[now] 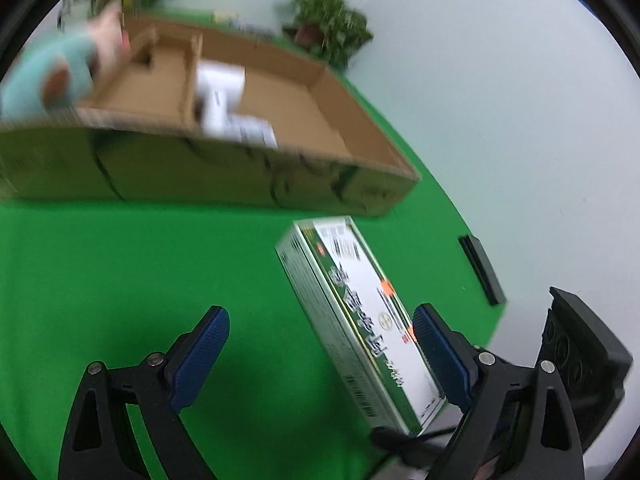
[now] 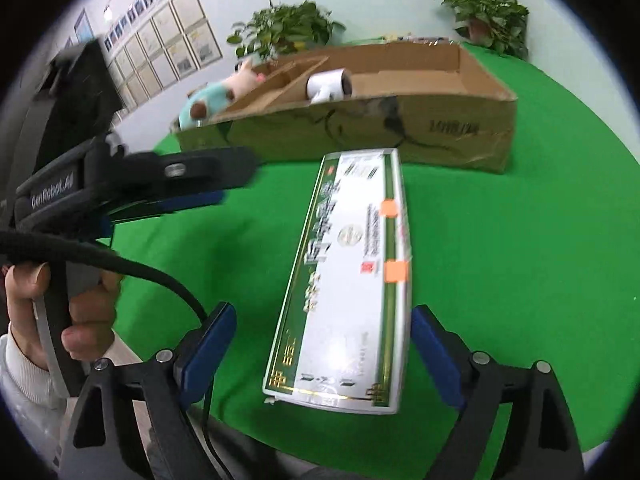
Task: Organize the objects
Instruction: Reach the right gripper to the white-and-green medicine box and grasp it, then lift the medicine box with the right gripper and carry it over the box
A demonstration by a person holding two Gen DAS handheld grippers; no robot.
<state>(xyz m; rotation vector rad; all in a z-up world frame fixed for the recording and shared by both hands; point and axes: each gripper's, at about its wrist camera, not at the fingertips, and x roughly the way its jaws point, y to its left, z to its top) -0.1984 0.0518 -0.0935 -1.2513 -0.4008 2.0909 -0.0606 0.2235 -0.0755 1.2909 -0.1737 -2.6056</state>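
So I've got two grippers going, both spread wide and gripping nothing. One long green-and-white box (image 2: 348, 288) lies flat on the green table (image 2: 500, 280), sitting between the fingers of my right gripper (image 2: 324, 344), closer to its right finger. My left gripper (image 1: 320, 344) is just beside it, its right pad about touching the box's edge in the left view. Further back there's one cardboard tray (image 2: 452, 128) with dividers, one white roll (image 2: 330, 84) inside, and one plush toy (image 2: 212, 98) hanging over its left end. Two potted plants (image 2: 286, 28) at the back.
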